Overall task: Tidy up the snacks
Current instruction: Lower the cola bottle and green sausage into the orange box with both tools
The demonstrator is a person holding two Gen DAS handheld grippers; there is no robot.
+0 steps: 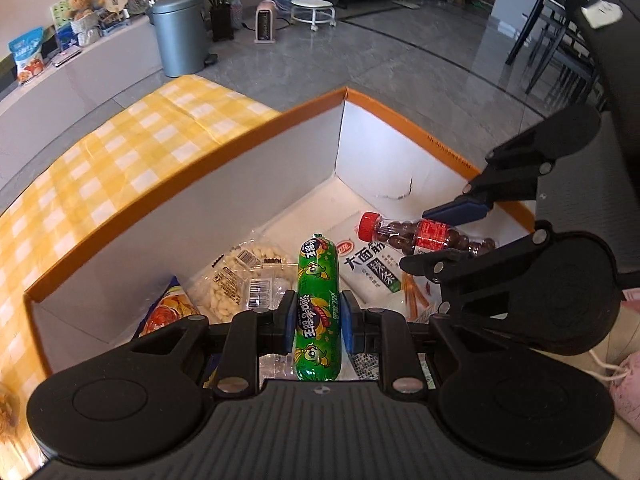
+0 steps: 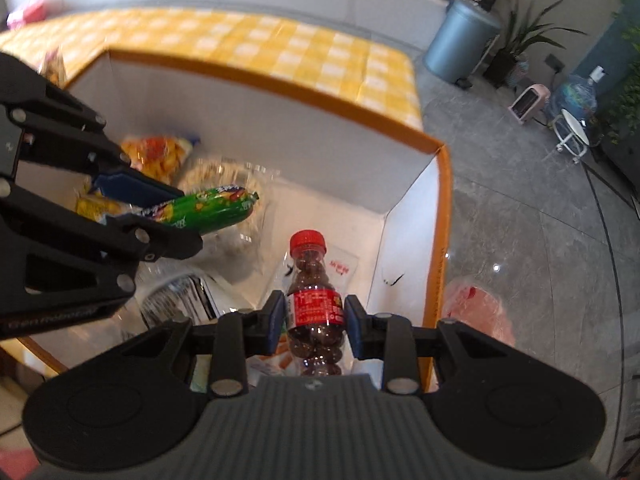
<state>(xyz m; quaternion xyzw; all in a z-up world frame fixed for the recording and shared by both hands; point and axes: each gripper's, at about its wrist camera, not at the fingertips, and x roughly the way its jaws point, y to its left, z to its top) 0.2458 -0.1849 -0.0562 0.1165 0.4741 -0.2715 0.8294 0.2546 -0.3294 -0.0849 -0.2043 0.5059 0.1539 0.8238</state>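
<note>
Both grippers hang over an orange-rimmed white box (image 1: 224, 152) on the yellow checked table. My left gripper (image 1: 318, 322) is shut on a green sausage snack (image 1: 318, 280), held lengthwise between its blue pads; the right wrist view shows that same sausage snack (image 2: 212, 210) in the left gripper (image 2: 160, 210) at the left. My right gripper (image 2: 315, 320) is shut on a small red-capped bottle of brown balls (image 2: 314, 280), which the left wrist view shows as the bottle (image 1: 404, 232) in the right gripper (image 1: 448, 232) at the right, above the box floor.
Inside the box lie a clear bag of white nuts (image 1: 240, 276), an orange snack bag (image 1: 170, 312) and a white-green packet (image 1: 372, 268). The box wall (image 2: 280, 128) stands high. A grey bin (image 1: 178, 36) is on the floor beyond the tablecloth (image 1: 120, 140).
</note>
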